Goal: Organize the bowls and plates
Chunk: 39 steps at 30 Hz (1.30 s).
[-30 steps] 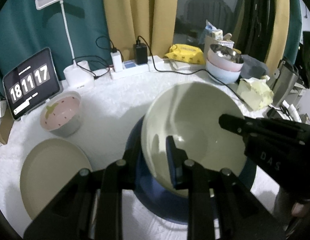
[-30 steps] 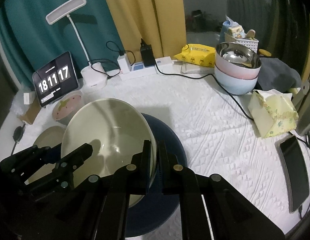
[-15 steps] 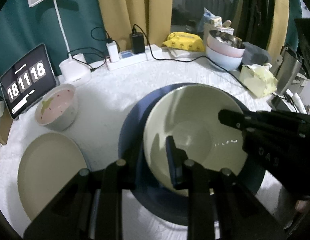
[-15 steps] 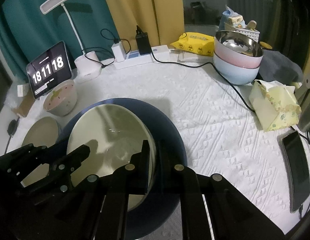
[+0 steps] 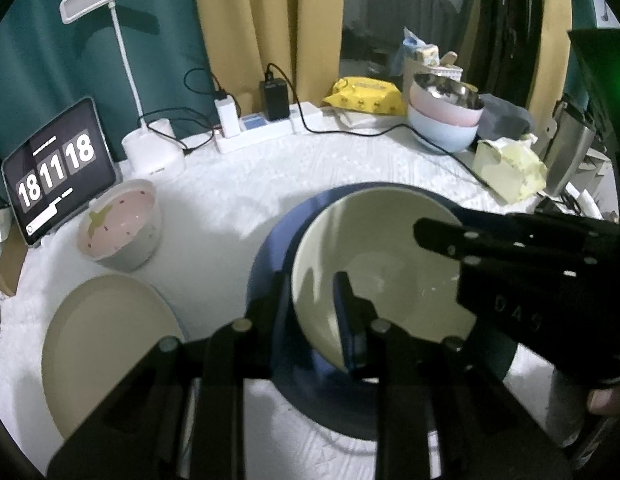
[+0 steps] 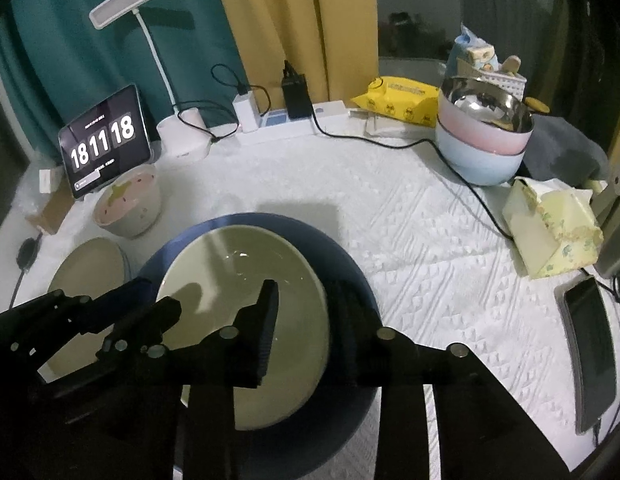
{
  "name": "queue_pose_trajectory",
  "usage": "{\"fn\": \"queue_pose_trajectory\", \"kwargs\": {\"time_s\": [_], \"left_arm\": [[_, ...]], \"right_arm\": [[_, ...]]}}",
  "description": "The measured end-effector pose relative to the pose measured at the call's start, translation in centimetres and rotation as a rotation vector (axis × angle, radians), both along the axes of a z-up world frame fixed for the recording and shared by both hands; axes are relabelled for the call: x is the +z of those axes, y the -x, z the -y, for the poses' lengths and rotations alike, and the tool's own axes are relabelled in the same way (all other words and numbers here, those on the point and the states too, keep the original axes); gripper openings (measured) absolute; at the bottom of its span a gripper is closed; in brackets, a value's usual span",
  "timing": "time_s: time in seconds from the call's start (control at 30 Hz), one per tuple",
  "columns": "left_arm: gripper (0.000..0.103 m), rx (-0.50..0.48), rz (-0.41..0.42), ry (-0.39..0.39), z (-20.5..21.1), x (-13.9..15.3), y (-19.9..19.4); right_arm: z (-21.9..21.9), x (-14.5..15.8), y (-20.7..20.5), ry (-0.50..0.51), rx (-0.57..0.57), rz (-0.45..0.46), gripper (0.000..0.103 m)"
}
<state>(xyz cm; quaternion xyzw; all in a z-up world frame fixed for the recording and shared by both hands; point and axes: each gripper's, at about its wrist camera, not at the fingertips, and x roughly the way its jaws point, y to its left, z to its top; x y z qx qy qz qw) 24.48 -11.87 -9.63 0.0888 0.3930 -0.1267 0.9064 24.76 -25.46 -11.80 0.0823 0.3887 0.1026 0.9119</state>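
Observation:
A pale green bowl (image 5: 381,264) rests in a dark blue plate (image 5: 278,248) on the white cloth. It also shows in the right wrist view (image 6: 238,276) on the blue plate (image 6: 349,272). My left gripper (image 5: 313,292) straddles the bowl's left rim, jaws parted around it. My right gripper (image 6: 306,304) straddles the bowl's right rim, jaws open with a clear gap. A beige plate (image 5: 106,344) lies at the left. A pink strawberry bowl (image 5: 122,224) stands behind it.
Stacked pink and blue bowls with a steel bowl on top (image 6: 481,136) stand at the back right. A clock tablet (image 6: 106,140), a lamp (image 6: 182,136), a power strip (image 6: 286,124), a tissue box (image 6: 549,228) and a phone (image 6: 589,352) ring the table.
The green bowl came down from a tilt and now sits level in the blue plate. Both grippers' jaws have opened around its rim.

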Motion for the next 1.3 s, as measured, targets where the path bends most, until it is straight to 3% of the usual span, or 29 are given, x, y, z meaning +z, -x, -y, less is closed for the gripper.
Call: {"fn": "queue_pose_trajectory", "kwargs": {"time_s": [0.47,0.8,1.3], "left_arm": [[0.025,0.025,0.048,0.045,-2.4,2.2,0.4],[0.025,0.066,0.063,0.069,-4.8,2.8,-0.2],[0.025,0.072,0.041,0.071,-5.4,2.1,-1.6]], "right_arm": [[0.0,2.7,0.4,0.057,-0.058,0.057,0.033],[-0.9,3.0,-0.7,0.078,-0.074,0.079,0.033],[-1.8,0.0,-3.5,0.162,-0.107,0.013,0.033]]}}
